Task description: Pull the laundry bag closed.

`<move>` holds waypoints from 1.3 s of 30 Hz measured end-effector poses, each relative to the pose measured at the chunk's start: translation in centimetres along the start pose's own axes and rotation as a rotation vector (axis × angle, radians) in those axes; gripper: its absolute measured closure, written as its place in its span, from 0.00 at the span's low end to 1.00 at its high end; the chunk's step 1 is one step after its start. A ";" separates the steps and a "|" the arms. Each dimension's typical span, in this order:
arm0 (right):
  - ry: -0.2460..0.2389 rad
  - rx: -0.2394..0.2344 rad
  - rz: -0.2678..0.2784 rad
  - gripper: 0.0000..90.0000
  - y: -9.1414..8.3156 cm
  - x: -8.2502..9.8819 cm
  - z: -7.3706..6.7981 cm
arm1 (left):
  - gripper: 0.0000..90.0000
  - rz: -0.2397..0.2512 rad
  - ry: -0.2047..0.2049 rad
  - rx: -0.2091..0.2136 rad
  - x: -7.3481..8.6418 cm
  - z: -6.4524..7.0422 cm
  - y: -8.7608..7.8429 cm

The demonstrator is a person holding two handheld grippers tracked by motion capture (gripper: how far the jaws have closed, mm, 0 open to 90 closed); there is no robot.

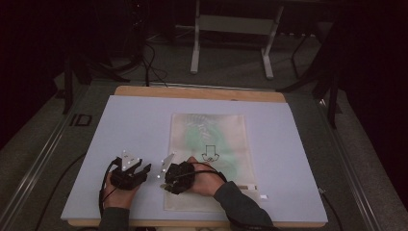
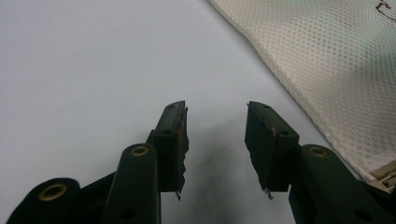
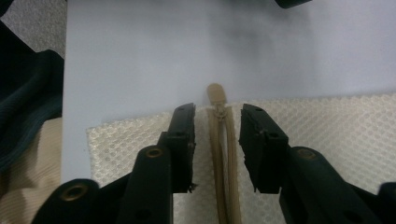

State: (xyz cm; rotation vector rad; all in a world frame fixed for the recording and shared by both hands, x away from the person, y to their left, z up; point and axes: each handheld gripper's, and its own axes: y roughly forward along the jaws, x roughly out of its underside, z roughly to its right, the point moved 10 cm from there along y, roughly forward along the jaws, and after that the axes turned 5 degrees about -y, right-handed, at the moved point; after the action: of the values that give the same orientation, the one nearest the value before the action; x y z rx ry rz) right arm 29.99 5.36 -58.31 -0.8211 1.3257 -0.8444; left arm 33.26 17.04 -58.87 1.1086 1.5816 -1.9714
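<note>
Right tongs [image 3: 217, 140] are spread, their jaws on either side of the mesh bag's [image 3: 327, 130] beige zipper [image 3: 223, 154] — left tongs [image 2: 216, 140] are spread too, bag just beside them.

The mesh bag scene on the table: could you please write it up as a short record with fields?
surface: pale lilac board on a wooden table
bag: flat cream mesh zip bag, something green inside
zipper: beige zipper along the bag's edge
left gripper: open over bare board beside the bag
right gripper: open, jaws either side of the zipper's end
</note>
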 end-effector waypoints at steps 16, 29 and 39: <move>-0.017 -0.004 -0.015 0.83 1.4 -1.1 0.2 | 0.64 0.004 -0.005 0.001 -0.1 -0.1 0.0; 0.000 -0.020 -0.039 0.85 2.9 -1.7 0.4 | 0.64 0.008 -0.012 0.000 -0.1 -0.2 -0.1; -0.002 -0.005 0.015 0.90 1.8 -2.5 0.5 | 0.64 0.014 -0.027 0.011 -0.1 -0.3 -0.2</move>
State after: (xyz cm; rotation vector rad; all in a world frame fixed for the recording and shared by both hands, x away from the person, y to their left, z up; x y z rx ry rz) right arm 30.40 8.41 -58.76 -0.8152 1.3306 -0.8287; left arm 33.33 17.38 -58.70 1.0889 1.5472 -1.9799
